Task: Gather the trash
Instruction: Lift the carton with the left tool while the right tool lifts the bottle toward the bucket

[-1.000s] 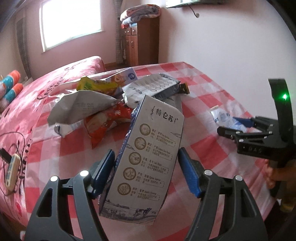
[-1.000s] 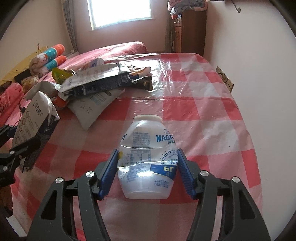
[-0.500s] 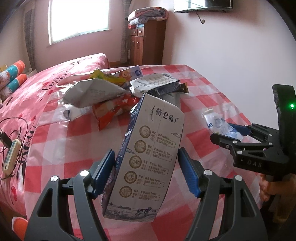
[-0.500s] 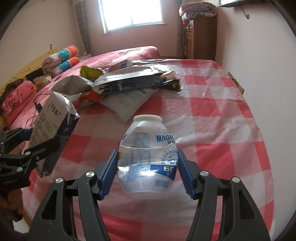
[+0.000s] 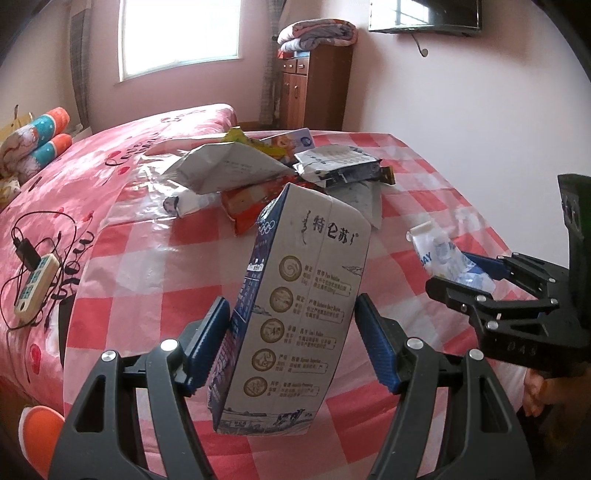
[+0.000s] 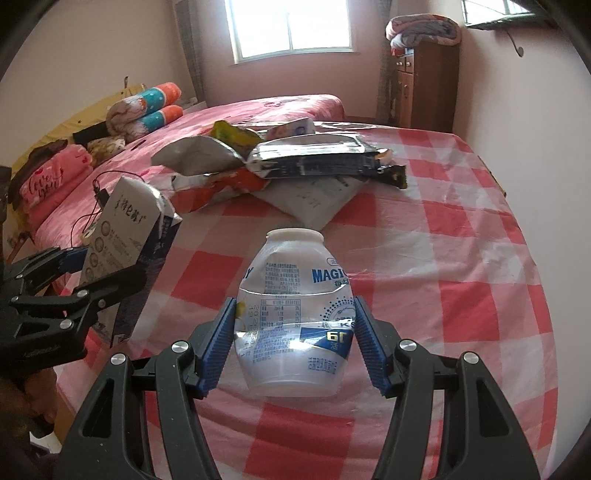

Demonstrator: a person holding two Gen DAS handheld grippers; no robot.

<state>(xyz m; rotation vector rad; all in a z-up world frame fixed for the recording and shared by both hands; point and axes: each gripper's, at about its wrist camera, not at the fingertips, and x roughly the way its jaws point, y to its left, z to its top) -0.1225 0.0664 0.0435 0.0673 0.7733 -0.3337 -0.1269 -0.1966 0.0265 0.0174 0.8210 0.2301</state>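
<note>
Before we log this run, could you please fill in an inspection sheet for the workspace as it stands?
Surface: red-and-white checked tablecloth, glossy, wrinkled.
Job's things: milk carton and plastic bottle, both lifted off the cloth.
Clutter: pile of snack wrappers at the far end.
Grippers: left tongs shut on the milk carton; right tongs shut on the plastic bottle.
Cables: black charger cable and remote control on the bed.
Surroundings: window, wooden cabinet, folded blankets.

Left gripper (image 5: 291,347) clamps milk carton (image 5: 295,314) above checked tablecloth (image 5: 147,280)
</note>
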